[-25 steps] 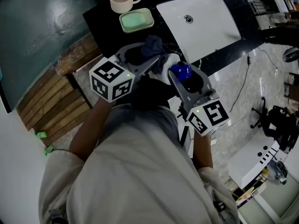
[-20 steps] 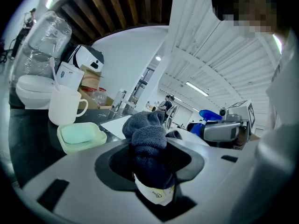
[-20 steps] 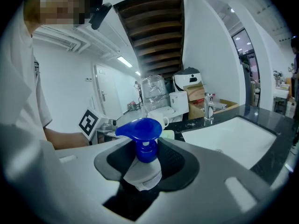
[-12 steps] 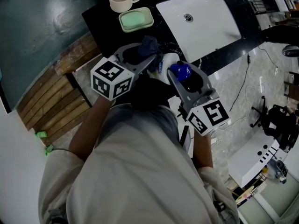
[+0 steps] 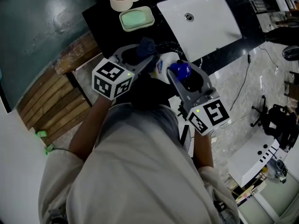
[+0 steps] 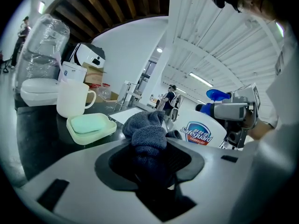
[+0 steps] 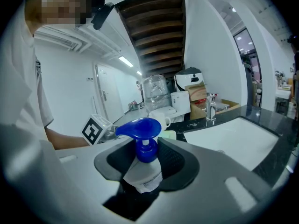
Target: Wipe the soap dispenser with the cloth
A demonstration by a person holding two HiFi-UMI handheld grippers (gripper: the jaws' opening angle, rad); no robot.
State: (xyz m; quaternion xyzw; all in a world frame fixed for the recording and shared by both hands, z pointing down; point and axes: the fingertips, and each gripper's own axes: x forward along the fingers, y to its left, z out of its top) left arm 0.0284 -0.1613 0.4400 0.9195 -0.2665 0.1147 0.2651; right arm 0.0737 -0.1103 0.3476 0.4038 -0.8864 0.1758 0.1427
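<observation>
Soap dispenser (image 6: 201,133) clamped in my right gripper (image 7: 145,158), cloth (image 6: 147,132) in my left gripper (image 6: 152,154).
My right jaws stand fairly wide, closed round the white bottle just under its blue pump head (image 7: 140,129). My left jaws pinch the bunched grey-blue cloth, which in the head view sits at the bottle's 10 o'clock, just beside its labelled side; I cannot tell whether they touch. Farther out on the black counter (image 5: 105,20), at the cloth's 12 o'clock, a green soap bar (image 6: 88,123) lies in a pale soap dish (image 6: 96,135). A cream mug (image 6: 72,98) stands beyond it at 11, and the white sink (image 5: 210,29) lies at 2 o'clock.
</observation>
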